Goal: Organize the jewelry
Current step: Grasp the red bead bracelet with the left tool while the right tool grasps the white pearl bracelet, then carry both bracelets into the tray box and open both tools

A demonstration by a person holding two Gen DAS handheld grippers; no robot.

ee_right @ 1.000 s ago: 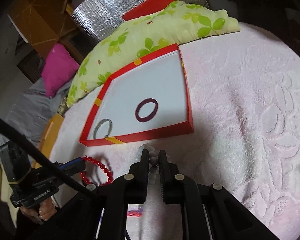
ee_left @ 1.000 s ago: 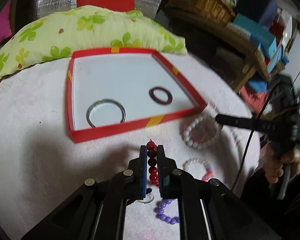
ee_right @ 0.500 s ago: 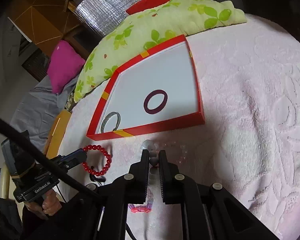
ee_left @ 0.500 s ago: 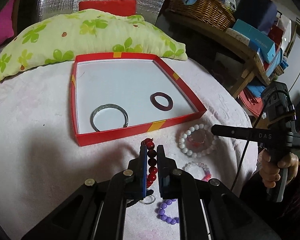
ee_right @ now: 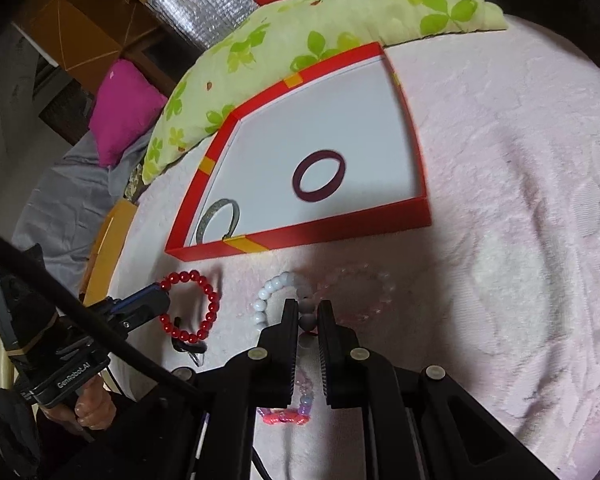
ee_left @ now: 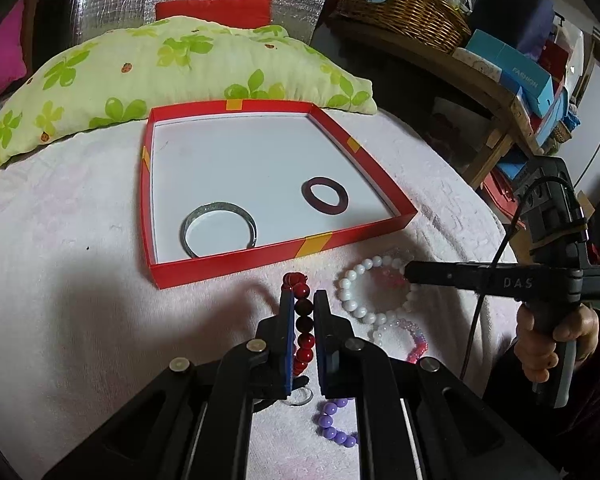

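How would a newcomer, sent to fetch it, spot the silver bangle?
Find the red box in front of the green leaf-print pillow. Two rings lie inside on its white floor. The silver bangle is the larger, thin grey one near the front-left corner, unlike the smaller, thicker maroon ring.

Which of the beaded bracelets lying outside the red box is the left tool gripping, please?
The red beaded bracelet: the left tool is shut on its beads, while the right tool grips the white one and the purple one lies untouched.
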